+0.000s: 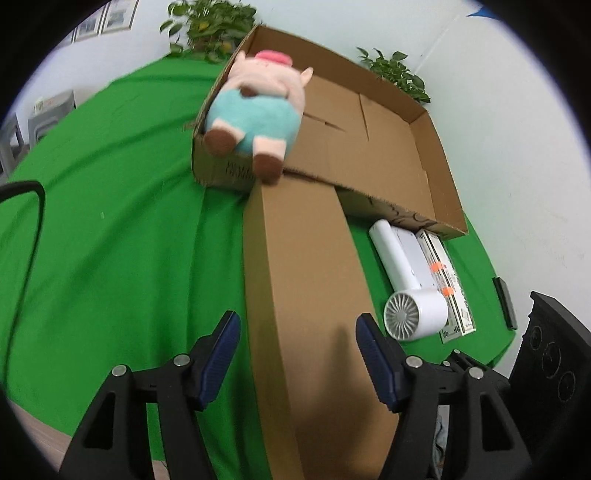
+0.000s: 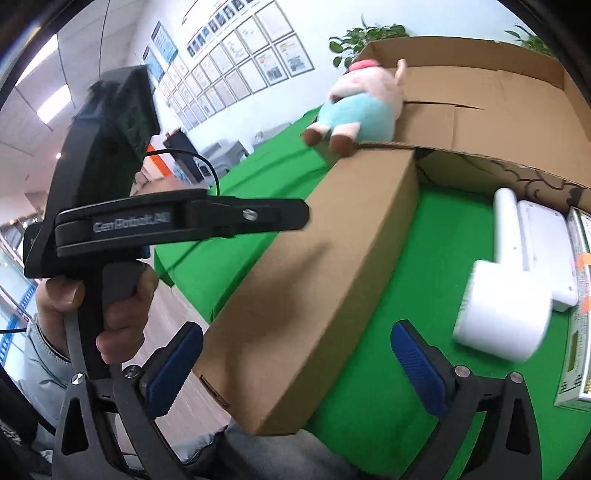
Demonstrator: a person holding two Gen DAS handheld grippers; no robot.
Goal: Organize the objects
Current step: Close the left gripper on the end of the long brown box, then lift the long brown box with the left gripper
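A pink plush pig in teal shorts (image 1: 258,110) lies on the near left rim of a big open cardboard box (image 1: 388,147); it also shows in the right wrist view (image 2: 362,107), where the box (image 2: 517,122) sits at top right. A long closed cardboard box (image 1: 310,295) runs from the pig's feet toward me, and also shows in the right wrist view (image 2: 314,288). My left gripper (image 1: 297,354) is open and empty above its near end. My right gripper (image 2: 295,373) is open and empty, also over that end. A white hair dryer (image 1: 406,288) lies right of the long box.
A flat white device (image 2: 546,240) and a slim printed box (image 1: 450,288) lie beside the dryer on the green cloth (image 1: 129,240). Potted plants (image 1: 210,26) stand behind the big box. The left hand-held gripper (image 2: 110,221) fills the left of the right wrist view.
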